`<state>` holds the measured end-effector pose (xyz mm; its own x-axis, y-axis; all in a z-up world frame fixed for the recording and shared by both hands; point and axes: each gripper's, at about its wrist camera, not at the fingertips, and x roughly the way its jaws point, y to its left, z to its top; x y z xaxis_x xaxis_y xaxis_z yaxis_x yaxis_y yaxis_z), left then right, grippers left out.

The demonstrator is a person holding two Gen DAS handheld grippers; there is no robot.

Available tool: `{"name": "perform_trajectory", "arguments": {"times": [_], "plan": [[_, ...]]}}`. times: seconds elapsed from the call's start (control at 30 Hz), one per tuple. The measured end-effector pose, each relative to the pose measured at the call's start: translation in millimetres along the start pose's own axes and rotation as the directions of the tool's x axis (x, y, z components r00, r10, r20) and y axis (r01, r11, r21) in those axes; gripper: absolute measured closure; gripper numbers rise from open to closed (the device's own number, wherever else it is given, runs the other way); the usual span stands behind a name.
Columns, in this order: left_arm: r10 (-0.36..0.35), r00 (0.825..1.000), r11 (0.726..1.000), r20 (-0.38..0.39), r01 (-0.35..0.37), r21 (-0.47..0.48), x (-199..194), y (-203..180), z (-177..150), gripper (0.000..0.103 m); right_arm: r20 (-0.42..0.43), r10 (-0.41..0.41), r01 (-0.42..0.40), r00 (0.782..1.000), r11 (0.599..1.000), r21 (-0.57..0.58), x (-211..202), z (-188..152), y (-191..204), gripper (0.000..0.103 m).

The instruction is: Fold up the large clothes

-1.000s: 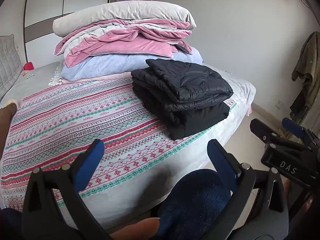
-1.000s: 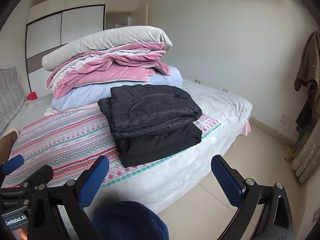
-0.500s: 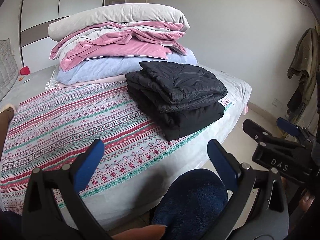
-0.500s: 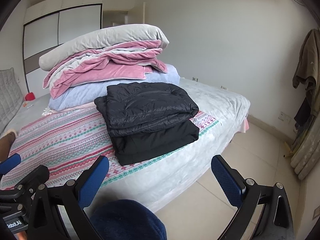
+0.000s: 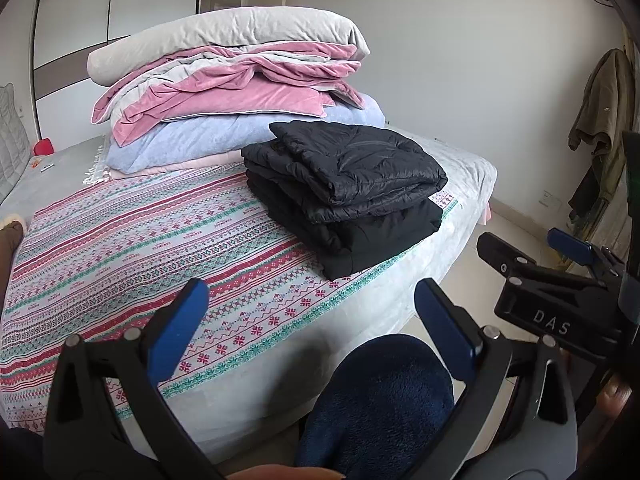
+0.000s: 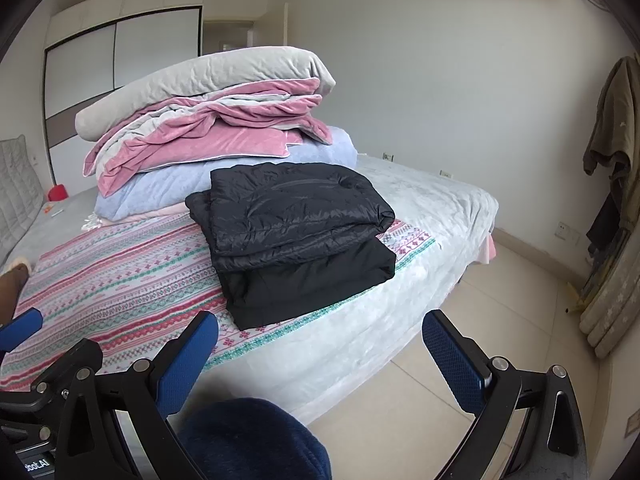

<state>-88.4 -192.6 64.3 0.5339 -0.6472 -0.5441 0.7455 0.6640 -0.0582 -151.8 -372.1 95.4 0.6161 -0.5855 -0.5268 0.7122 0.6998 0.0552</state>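
Left wrist view, folded black jacket [image 5: 344, 184] on bed [image 5: 460, 168], both jaws spread, empty.

A home bedroom: a bed [image 6: 448, 208] piled with folded quilts [image 6: 208, 128], a sliding-door wardrobe [image 6: 120, 56] behind.

Soft, even daylight is filling both fisheye views.

Dark vignetting is curving around the corners, straight lines are bowing toward the rims, the plain white wall [image 6: 440, 80] at 1 o'clock is reading brightest, and the folded black quilted jacket [image 5: 352, 184] is staying sharp with faint sheen.
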Motion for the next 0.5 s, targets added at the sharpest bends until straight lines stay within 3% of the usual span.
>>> {"name": "perform_trajectory", "arguments": {"times": [0.5], "plan": [[-0.007,1.0,1.0,-0.001,0.007,0.005,1.7,-3.7,-0.1,0.001,-0.006,-0.006,0.006,1.0,1.0,0.001,1.7,-2.9,-2.2,0.0]]}}
